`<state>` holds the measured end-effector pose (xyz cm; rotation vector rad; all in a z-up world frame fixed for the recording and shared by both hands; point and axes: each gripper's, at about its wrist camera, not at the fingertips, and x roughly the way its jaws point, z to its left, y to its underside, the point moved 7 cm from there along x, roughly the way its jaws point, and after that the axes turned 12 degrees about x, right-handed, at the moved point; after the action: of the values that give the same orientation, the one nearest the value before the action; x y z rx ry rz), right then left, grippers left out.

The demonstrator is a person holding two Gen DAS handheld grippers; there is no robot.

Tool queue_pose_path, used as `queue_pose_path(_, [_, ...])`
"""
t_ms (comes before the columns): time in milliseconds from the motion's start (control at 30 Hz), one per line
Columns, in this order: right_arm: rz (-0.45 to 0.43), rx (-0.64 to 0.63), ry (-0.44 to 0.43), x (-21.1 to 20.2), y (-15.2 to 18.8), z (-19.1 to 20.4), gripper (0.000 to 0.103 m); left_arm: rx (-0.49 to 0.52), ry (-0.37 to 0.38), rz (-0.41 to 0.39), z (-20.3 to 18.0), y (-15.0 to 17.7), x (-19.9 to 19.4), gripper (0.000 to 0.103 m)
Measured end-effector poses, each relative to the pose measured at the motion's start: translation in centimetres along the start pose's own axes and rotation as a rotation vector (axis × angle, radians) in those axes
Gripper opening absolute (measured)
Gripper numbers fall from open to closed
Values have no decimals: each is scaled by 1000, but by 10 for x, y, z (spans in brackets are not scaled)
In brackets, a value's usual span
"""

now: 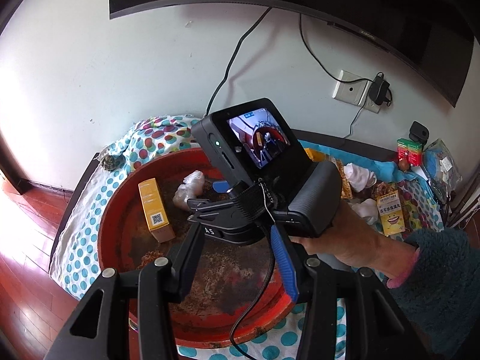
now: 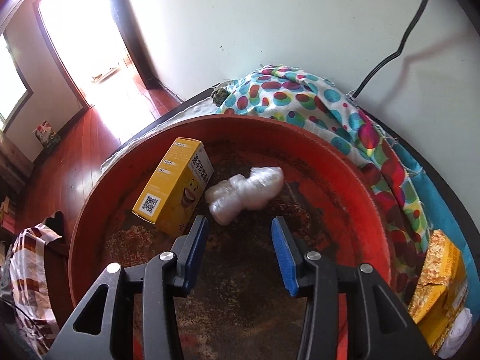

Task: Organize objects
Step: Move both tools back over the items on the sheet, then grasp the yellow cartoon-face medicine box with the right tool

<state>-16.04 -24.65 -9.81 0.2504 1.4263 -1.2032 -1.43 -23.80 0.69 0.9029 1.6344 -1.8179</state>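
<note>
Both grippers hang above a round red tray (image 2: 345,162) with a worn, rust-mottled floor, set on a polka-dot cloth (image 2: 303,96). Right gripper (image 2: 238,225): jaws apart, nothing between the blue pads; pads touch nothing. Left gripper (image 1: 237,258): jaws stand wide with no object held; the right hand (image 1: 345,240) and its device cross in front of it in the left wrist view. In the tray, a yellow box (image 2: 171,186) lies at 10 o'clock from the right gripper's tips, and a crumpled clear plastic wrap (image 2: 246,189) lies at 12 o'clock, just beside the box. Outside the rim at 4 o'clock, a gold-and-yellow packet (image 2: 441,273) rests on the cloth.
</note>
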Motion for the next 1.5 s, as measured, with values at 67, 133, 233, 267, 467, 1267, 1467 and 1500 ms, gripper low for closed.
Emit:
queue_pose_path(67, [-10, 17, 8, -11, 3, -10, 43, 23, 0, -20, -8, -4, -8, 47])
queue_pose_path(133, [-26, 48, 22, -23, 7, -25, 44, 39, 15, -44, -17, -8, -15, 47])
queue_pose_path(233, [-46, 97, 45, -48, 19, -53, 44, 58, 48, -66, -30, -15, -22, 47])
queue_pose_path(267, [-54, 113, 61, -58, 24, -64, 44, 64, 58, -66, -35, -17, -21, 47])
queue_pose_path(467, [-92, 233, 205, -124, 73, -141, 46, 124, 96, -17, -71, -20, -1, 47])
queue_pose_path(1267, [-201, 288, 460, -193, 221, -243, 56, 137, 68, 186, -187, 9, 130, 47])
queue_pose_path(1467, [-205, 289, 425, -182, 214, -244, 49, 132, 36, 200, -183, 13, 140, 47])
queue_pose_path(1500, [-209, 289, 422, -180, 213, -242, 49, 133, 33, 202, -183, 14, 141, 47])
